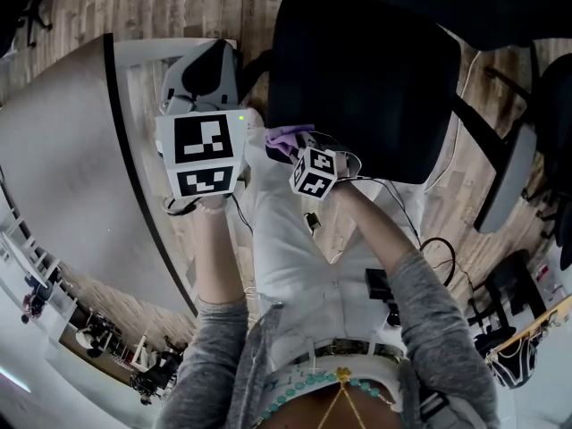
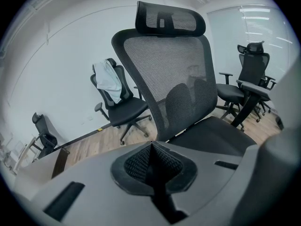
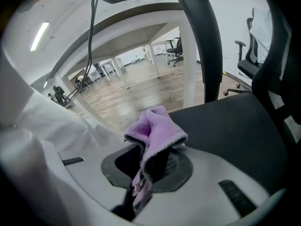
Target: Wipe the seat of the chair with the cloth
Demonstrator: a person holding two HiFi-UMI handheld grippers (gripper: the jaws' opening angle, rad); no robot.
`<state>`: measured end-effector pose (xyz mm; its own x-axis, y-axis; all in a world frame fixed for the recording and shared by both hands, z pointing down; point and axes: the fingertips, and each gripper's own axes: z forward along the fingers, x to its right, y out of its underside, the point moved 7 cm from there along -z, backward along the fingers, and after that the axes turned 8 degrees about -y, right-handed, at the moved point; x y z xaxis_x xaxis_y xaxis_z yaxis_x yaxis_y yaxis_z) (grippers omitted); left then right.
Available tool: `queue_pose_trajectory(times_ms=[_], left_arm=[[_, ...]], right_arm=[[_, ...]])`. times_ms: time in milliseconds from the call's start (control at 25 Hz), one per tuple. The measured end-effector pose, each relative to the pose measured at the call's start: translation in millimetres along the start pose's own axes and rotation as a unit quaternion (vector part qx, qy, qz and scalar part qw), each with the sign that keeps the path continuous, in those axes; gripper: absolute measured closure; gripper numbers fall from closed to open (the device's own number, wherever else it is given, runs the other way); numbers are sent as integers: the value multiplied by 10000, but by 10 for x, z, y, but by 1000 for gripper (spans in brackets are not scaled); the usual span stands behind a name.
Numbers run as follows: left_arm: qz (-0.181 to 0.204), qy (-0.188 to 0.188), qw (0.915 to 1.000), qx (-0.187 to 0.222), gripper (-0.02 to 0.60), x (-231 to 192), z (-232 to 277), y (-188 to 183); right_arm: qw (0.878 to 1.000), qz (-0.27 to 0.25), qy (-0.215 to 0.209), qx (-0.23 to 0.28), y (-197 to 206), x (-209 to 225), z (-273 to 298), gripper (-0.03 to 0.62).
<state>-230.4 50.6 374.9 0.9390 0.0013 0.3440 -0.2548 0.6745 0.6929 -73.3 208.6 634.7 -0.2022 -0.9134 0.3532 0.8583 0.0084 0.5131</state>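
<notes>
One purple cloth (image 3: 157, 131), bunched up so I can't see most of it, is pinched in my right gripper (image 3: 149, 161) at the near edge of the black chair seat (image 3: 225, 121). Can't tell if it's touching. My left gripper (image 2: 153, 161) is pressed together on nothing.

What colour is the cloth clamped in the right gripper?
Light purple: the cloth is a soft lilac with a paler edge, clearest in the right gripper view.

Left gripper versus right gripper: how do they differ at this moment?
The left gripper is shut on nothing; the right gripper is shut on a purple cloth. The left gripper faces the backrest from higher up; the right gripper sits low at the seat edge. Both carry marker cubes.
</notes>
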Motion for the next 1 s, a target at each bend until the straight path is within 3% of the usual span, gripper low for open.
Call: queue_pose_trajectory(times_ms=[440, 1000], left_arm=[[6, -16, 10000, 4, 572, -24, -2, -5], [41, -43, 10000, -5, 572, -11, -17, -21]], right_arm=[[9992, -280, 209, -188, 90, -8, -22, 546], [9992, -36, 254, -316, 434, -5, -180, 546]])
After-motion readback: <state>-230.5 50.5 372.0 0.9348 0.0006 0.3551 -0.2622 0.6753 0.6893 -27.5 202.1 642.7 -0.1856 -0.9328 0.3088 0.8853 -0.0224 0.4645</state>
